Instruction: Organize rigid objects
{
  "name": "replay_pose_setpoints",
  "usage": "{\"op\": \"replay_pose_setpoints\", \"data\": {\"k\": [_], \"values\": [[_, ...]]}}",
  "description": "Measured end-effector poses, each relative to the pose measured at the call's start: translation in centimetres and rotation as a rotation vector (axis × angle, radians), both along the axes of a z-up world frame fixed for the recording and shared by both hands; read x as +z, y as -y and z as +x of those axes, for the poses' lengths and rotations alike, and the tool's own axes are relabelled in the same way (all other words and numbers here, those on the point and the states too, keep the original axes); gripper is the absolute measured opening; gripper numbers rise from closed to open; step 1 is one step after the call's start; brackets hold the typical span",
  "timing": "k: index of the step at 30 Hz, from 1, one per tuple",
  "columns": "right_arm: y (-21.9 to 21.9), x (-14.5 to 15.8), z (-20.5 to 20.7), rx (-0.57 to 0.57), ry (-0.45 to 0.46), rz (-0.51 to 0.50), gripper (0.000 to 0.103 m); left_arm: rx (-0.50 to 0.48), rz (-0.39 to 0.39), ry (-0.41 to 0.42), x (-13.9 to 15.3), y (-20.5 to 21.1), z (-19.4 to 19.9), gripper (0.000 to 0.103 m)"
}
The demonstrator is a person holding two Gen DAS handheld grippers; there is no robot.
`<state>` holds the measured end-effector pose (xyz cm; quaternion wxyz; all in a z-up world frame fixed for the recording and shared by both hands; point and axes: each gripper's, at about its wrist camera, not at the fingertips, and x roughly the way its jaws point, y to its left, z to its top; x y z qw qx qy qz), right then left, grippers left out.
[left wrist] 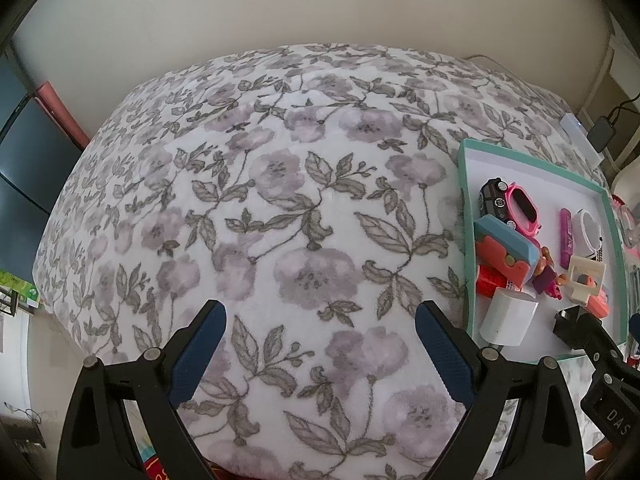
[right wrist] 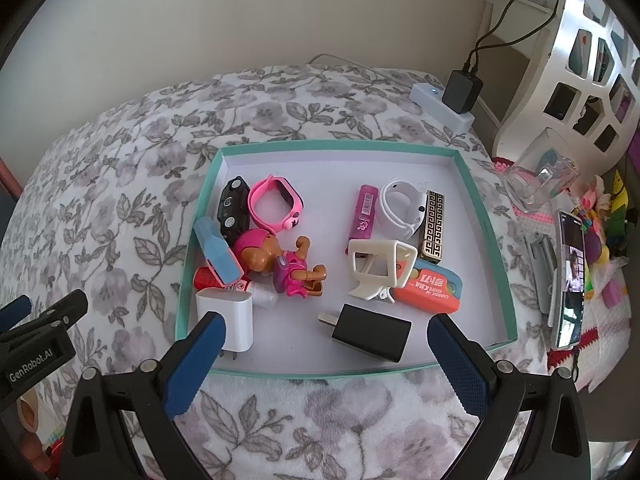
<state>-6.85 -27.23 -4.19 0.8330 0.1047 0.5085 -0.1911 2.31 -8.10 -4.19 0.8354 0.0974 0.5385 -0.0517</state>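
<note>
Nearest your left camera, your left tongs (left wrist: 320, 354) stand spread wide and empty over bare floral blanket (left wrist: 256, 184), parked clear of the teal tray (left wrist: 466, 216) at the right.

In your right view, your right tongs (right wrist: 326, 354) gape, released, at the tray's near rim, framing the black charger (right wrist: 372, 336). The white charger (right wrist: 230, 318), doll (right wrist: 280, 262) and orange eraser (right wrist: 430, 288) lie jumbled inside, apparently gathered for sorting.

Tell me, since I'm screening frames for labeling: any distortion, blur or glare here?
Left wrist view: strong fisheye bulge on the floral blanket, dark vignette corners, soft even light. Right wrist view: same curvature bends the teal tray; contents sharp, edges softer, no harsh glare.
</note>
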Motion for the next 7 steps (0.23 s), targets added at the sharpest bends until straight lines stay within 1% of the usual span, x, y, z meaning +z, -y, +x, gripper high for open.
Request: {"op": "replay_pose_setpoints", "data": {"k": [7], "values": [[-0.03, -0.09, 0.04, 0.002, -0.001, 0.000, 0.102, 0.002, 0.001, 0.010, 0.17, 0.14, -0.11, 0.096]]}}
